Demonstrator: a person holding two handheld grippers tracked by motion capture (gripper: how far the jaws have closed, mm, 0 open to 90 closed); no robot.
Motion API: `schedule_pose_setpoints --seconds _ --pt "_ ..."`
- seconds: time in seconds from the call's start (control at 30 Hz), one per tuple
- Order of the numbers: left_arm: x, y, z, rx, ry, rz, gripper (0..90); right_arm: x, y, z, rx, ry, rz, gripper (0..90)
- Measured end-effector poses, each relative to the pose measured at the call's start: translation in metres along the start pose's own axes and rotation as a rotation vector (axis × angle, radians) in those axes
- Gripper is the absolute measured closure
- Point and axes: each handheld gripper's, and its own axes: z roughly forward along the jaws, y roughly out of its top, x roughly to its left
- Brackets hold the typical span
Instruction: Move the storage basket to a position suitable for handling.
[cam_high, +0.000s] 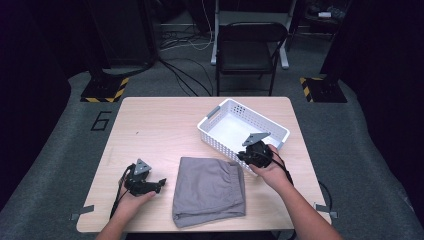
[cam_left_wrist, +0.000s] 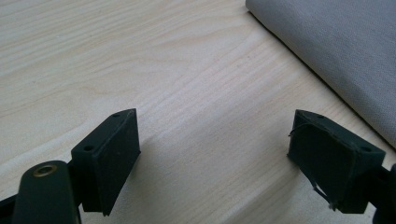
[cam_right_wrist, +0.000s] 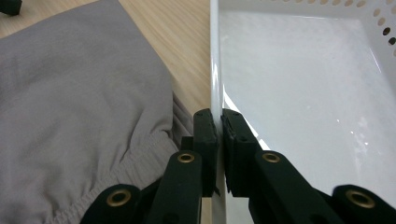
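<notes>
R claw (cam_right_wrist: 218, 140) is clamped on the near wall of the white basket (cam_high: 220, 111), which sits toward the tabletop's (cam_high: 150, 125) far right corner. Grey folded cloth (cam_high: 210, 190) lies at the near edge, mid, its corner just beside the basket. L claw (cam_left_wrist: 215, 154), jaws wide apart w/ nothing between, hovers over bare wood left of the cloth.
</notes>
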Motion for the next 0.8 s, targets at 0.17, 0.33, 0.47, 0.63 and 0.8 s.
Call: schedule_pose_setpoints --seconds 0.17,0.33,0.47,0.63,0.8 --pt "0.000 0.000 0.000 -0.001 0.000 0.000 16.0 -0.002 0.009 0.008 -0.006 0.020 -0.019 85.1" --pt "0.000 0.000 0.000 0.000 0.000 0.000 16.0 -0.002 0.016 0.014 -0.005 0.040 -0.040 84.9" --pt "0.000 0.000 0.000 -0.003 -0.001 0.006 16.0 -0.006 0.018 0.006 -0.046 0.049 0.014 65.5" --pt "-0.001 0.000 0.000 -0.001 -0.004 0.009 16.0 -0.016 0.020 -0.020 -0.096 -0.029 0.115 51.9" --pt "-0.001 0.000 0.000 0.002 -0.003 0.012 16.0 -0.028 0.015 -0.035 -0.086 -0.134 0.182 43.0"
